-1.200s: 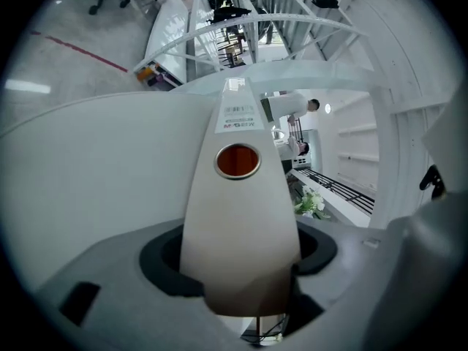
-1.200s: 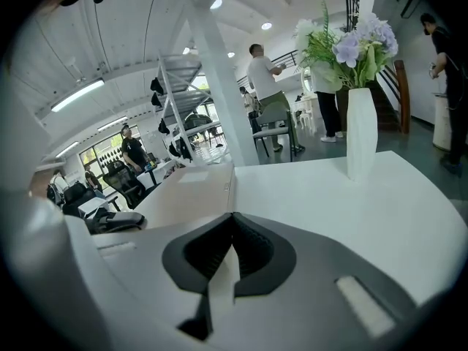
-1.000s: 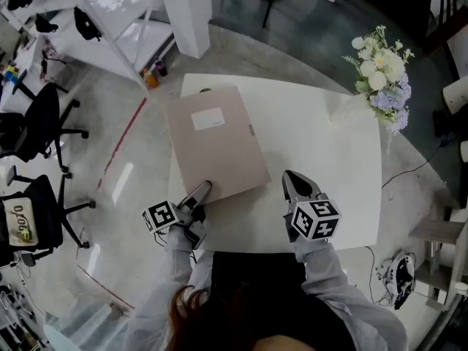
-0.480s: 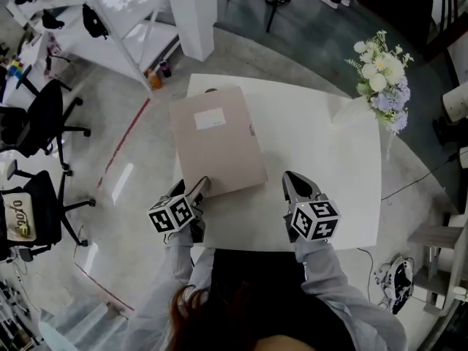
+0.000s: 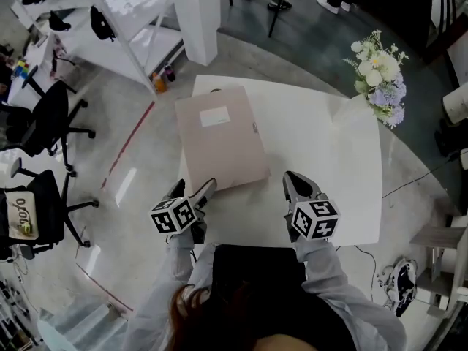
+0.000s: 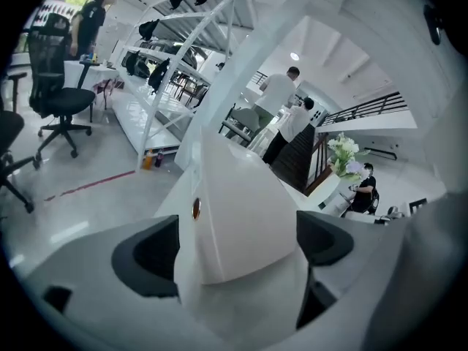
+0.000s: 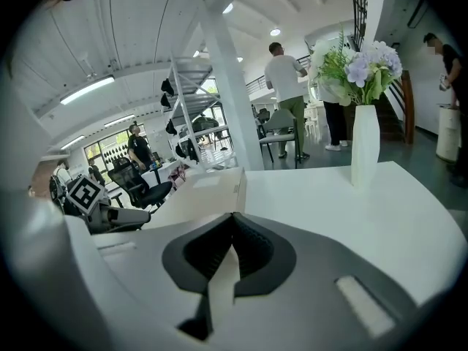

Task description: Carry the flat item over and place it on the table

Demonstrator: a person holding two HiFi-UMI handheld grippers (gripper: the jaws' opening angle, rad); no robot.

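Found a flat, matte beige rectangular file folder point(image 5: 221, 146) with a small white label, lying face up on the far left part of a smooth white table point(image 5: 322, 152). Saw the left gripper point(image 5: 203, 192) at the table's near left edge, dark padded jaws spread wide on either side of the folder's near corner without clamping it, and the right gripper point(image 5: 292, 183) low over the table's near edge, jaws pressed together on nothing. Noted a tall white tapering vase point(image 7: 364, 152) at the table's far right corner, holding white and lilac flowers point(image 7: 358, 61).
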